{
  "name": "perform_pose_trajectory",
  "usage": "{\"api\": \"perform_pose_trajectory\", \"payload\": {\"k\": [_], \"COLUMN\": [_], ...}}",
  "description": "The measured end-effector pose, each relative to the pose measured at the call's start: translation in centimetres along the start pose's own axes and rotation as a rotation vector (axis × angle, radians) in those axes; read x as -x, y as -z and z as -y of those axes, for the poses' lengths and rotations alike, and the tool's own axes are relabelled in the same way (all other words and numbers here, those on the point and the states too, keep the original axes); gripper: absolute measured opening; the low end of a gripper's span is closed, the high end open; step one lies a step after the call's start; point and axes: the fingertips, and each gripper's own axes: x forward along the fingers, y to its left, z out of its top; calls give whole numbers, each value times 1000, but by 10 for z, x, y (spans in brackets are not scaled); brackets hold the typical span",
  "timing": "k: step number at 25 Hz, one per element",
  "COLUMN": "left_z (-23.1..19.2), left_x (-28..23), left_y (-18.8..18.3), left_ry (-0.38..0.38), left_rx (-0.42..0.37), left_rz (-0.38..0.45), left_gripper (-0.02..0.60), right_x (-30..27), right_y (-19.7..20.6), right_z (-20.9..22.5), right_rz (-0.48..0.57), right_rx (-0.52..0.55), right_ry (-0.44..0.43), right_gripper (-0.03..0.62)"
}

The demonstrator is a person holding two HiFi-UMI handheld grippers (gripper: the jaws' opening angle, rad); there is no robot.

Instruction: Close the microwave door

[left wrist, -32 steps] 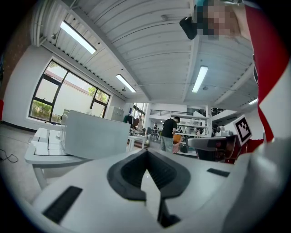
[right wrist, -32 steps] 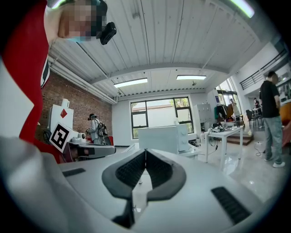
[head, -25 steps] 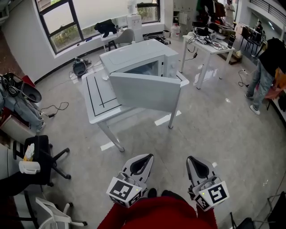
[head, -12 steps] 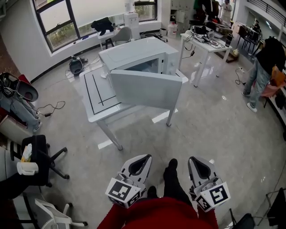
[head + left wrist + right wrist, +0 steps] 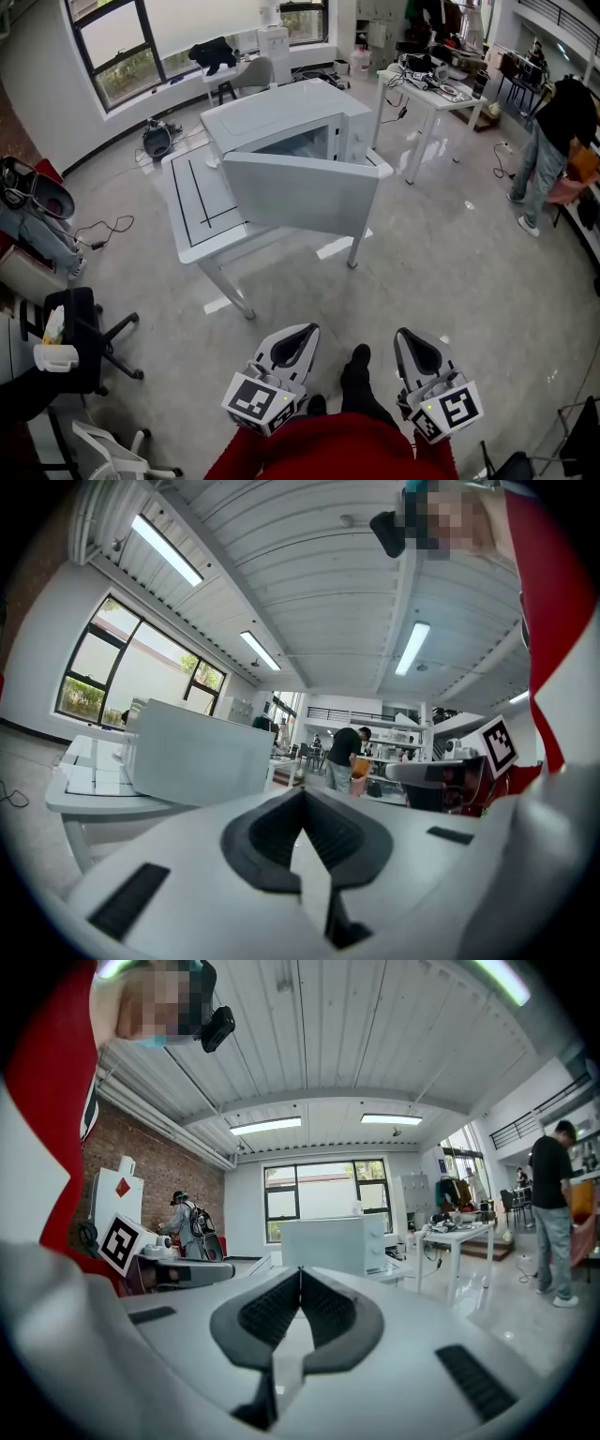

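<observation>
A white microwave (image 5: 281, 117) stands on a white table (image 5: 197, 202) some way ahead of me. Its door (image 5: 300, 195) hangs wide open toward me, and the cavity shows behind it. Both grippers are held low and close to my body, far from the microwave. The left gripper (image 5: 298, 329) is shut with nothing in it, and so is the right gripper (image 5: 407, 333). In the left gripper view the microwave door (image 5: 202, 759) shows at the left past the shut left gripper (image 5: 302, 794). In the right gripper view the microwave (image 5: 333, 1243) sits straight ahead beyond the shut right gripper (image 5: 301, 1274).
Grey glossy floor lies between me and the table. A black office chair (image 5: 89, 328) stands at the left. A second white table (image 5: 427, 89) with clutter is at the back right. A person in black (image 5: 562, 141) stands at the far right. Windows (image 5: 122, 47) line the back wall.
The microwave and table have shifted slightly left and nearer in the head view as I step forward; a foot now shows between the grippers. Both grippers stay shut.
</observation>
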Motion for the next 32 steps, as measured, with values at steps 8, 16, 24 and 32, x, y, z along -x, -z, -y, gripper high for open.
{"api": "perform_pose_trajectory", "payload": {"k": [8, 16, 24, 32], "left_z": [-11, -38, -58, -80], "left_x": [-43, -108, -165, -207], "left_y": [-1, -3, -22, -33], "left_ry": [-14, -57, -117, -193], "left_rx": [-17, -19, -31, -23], "left_rz": [-22, -42, -41, -29], "left_gripper": [9, 9, 9, 9], "right_x": [-22, -67, -91, -107], "right_y": [8, 1, -2, -8], "right_z": [41, 98, 150, 185], "right_rz": [-23, -27, -51, -55], "right_rx": [-27, -29, -65, -77], "right_ry": [-3, -28, -30, -45], "right_gripper": [13, 13, 13, 13]}}
